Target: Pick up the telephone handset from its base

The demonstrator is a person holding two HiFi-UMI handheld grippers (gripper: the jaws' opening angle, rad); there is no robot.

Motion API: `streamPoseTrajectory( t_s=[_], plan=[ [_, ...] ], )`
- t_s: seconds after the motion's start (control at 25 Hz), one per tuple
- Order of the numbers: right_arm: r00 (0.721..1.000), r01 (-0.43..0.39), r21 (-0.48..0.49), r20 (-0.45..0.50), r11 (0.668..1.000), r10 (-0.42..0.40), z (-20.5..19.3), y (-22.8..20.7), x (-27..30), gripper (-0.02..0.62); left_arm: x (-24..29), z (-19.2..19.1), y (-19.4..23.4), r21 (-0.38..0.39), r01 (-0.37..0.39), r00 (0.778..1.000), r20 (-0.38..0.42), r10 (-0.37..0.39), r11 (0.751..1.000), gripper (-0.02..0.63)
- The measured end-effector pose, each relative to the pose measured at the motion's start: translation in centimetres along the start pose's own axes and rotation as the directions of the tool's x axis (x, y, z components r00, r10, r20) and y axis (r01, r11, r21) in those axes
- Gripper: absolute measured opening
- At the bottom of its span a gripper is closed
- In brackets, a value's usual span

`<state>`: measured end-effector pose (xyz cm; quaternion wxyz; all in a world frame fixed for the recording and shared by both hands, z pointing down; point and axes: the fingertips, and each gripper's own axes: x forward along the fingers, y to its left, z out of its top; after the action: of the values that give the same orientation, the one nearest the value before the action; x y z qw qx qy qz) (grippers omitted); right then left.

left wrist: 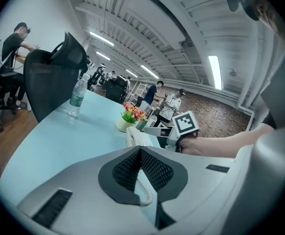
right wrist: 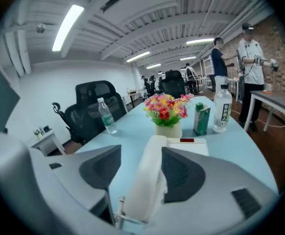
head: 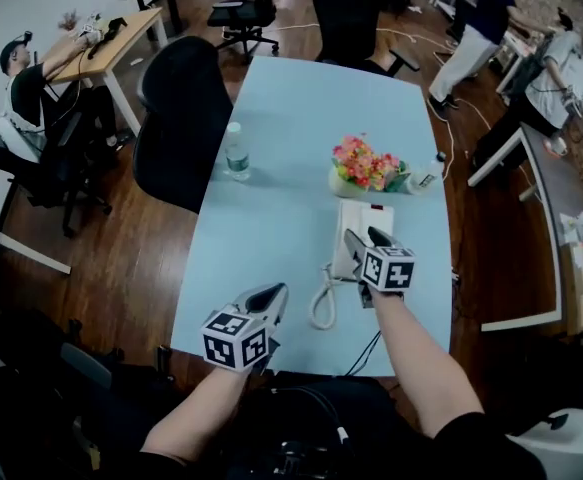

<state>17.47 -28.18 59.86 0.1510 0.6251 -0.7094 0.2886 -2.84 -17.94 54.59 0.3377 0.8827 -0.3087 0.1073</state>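
Note:
A white telephone base (head: 367, 218) lies on the light blue table (head: 271, 228), with its white handset (head: 345, 258) resting along its left side and a coiled cord (head: 323, 300) trailing to the front. My right gripper (head: 367, 240) is open and straddles the near end of the handset (right wrist: 149, 180). The right pad sits close beside it and the left pad stands apart. My left gripper (head: 268, 299) is shut and empty, low over the table to the front left of the phone. In the left gripper view the cord (left wrist: 145, 192) shows behind its closed tips.
A pot of flowers (head: 365, 166), a green carton (right wrist: 201, 119) and a small bottle (head: 429, 176) stand just behind the phone. A water bottle (head: 236, 153) stands at the table's left edge by a black chair (head: 181, 118). People work at desks around the room.

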Motion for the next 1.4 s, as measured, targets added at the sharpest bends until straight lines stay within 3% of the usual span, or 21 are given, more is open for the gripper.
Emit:
streamPoseTrajectory(
  t_s=[0.32,0.72,0.88,1.0,1.12,1.2,1.28,1.4],
  plan=[
    [0.973,0.157,-0.056,-0.161,0.986,-0.164,-1.7,-2.4,7.8,0.284,-0.1,-0.6,2.8,-0.072,-0.04,0.999,0.004,0.04,0.997,0.0],
    [0.93,0.3,-0.13,-0.18,0.945,-0.32,-2.7,-3.5,9.5,0.305,-1.0,-0.1,5.1,-0.097,-0.07,0.997,0.015,0.072,0.993,0.0],
    [0.932,0.314,-0.043,-0.179,0.948,-0.317,-2.6,-3.9,9.3,0.274,-1.3,-0.2,5.4,-0.094,-0.077,0.997,0.016,0.079,0.993,0.0],
    [0.953,0.261,0.085,-0.183,0.962,-0.242,-2.8,-3.9,8.7,0.261,-1.7,0.0,5.5,-0.083,-0.084,0.996,0.018,0.086,0.993,0.0],
    [0.99,0.14,0.222,-0.05,0.965,-0.132,-0.7,-3.1,7.3,0.259,-1.8,0.0,5.3,-0.086,-0.079,0.996,0.022,0.081,0.993,0.0],
    [0.998,0.03,0.278,0.046,0.96,-0.045,1.1,-1.8,5.5,0.258,-1.7,0.1,5.0,-0.083,-0.073,0.997,0.021,0.075,0.994,0.0],
    [0.991,-0.087,0.313,0.125,0.946,0.05,2.8,-0.1,2.8,0.258,-1.6,0.2,4.4,-0.071,-0.066,0.997,0.022,0.068,0.995,0.0],
    [0.958,-0.243,0.321,0.228,0.915,0.175,4.9,2.6,-3.1,0.258,-1.7,0.4,3.7,-0.048,-0.057,0.998,0.026,0.058,0.997,0.0]
  ],
)
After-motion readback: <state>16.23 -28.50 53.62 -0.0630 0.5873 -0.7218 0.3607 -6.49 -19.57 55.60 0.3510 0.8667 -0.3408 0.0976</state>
